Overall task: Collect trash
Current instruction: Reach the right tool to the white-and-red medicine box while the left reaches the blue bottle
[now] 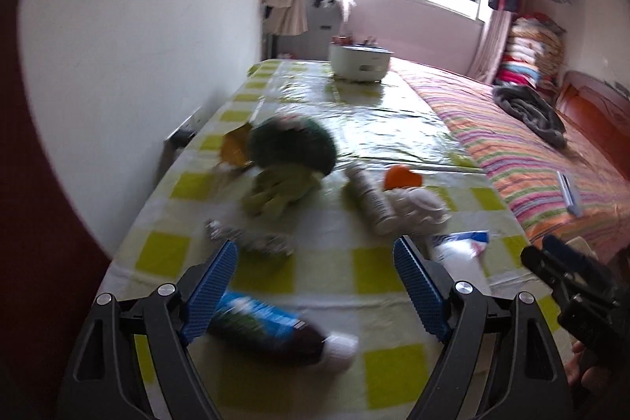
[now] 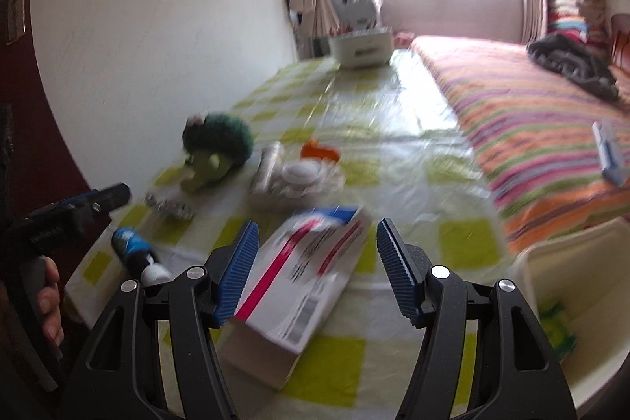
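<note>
My left gripper [image 1: 315,262] is open above a dark bottle with a blue label and white cap [image 1: 271,329], which lies on the checked table between the jaws. A crumpled foil wrapper [image 1: 252,237] lies just ahead. My right gripper [image 2: 317,243] is open over a white carton with red and blue print [image 2: 303,282] lying on the table. The bottle also shows in the right wrist view [image 2: 136,254]. A white tube [image 1: 370,199], crumpled white plastic [image 1: 421,205] and an orange piece [image 1: 401,176] lie mid-table.
A green broccoli plush [image 1: 291,160] and a yellow wrapper [image 1: 234,148] lie near the wall. A white pot [image 1: 360,61] stands at the far end. A striped bed [image 1: 531,144] runs along the right. A white bin [image 2: 571,286] stands at the right front.
</note>
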The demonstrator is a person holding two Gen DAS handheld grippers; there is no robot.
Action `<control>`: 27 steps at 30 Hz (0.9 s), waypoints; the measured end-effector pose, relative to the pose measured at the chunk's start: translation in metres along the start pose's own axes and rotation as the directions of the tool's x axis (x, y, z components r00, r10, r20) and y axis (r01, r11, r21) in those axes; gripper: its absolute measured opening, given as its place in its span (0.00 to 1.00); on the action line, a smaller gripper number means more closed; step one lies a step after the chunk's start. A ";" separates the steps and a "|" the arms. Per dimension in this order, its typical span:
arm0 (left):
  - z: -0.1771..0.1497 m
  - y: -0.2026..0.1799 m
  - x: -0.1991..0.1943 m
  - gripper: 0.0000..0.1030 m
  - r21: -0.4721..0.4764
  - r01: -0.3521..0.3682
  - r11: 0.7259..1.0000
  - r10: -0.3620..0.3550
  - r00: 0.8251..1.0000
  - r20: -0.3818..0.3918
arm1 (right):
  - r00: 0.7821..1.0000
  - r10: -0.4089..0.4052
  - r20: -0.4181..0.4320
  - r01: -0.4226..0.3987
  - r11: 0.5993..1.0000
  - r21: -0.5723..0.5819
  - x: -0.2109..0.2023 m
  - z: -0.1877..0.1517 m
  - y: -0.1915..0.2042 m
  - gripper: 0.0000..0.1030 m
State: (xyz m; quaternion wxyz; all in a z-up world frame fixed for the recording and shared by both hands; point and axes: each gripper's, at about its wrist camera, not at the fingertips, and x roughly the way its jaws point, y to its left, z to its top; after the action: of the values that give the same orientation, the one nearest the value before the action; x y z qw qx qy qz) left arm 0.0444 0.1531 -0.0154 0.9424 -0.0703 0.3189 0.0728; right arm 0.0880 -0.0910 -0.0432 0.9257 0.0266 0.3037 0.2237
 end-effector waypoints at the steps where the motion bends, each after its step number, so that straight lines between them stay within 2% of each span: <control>1: -0.003 0.008 -0.004 0.77 -0.016 -0.002 1.000 0.002 1.000 -0.001 | 1.000 0.007 -0.019 -0.007 1.000 0.001 0.003 -0.003 0.002 0.60; 7: -0.020 0.024 -0.014 0.77 -0.025 -0.017 1.000 0.017 1.000 -0.012 | 0.994 0.009 -0.105 -0.008 1.000 0.002 0.017 -0.013 0.008 0.61; 9: -0.024 0.026 -0.015 0.77 -0.029 -0.021 0.999 0.020 1.000 -0.020 | 0.994 -0.002 -0.114 0.003 1.000 0.009 0.019 -0.013 0.007 0.66; 17: -0.039 0.040 -0.007 0.77 -0.080 0.022 0.997 -0.030 0.995 -0.096 | 0.990 -0.005 -0.142 0.009 1.000 0.024 0.032 -0.010 0.014 0.70; 27: -0.042 0.042 0.015 0.77 -0.137 0.072 0.988 -0.096 0.979 -0.179 | 0.980 0.013 -0.197 -0.006 0.999 0.037 0.054 -0.012 0.024 0.71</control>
State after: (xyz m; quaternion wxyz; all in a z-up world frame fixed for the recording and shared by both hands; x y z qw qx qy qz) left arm 0.0239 0.1877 -0.0612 0.9043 -0.1515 0.3965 0.0467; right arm 0.1100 -0.0476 -0.0785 0.8894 0.0223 0.3978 0.2241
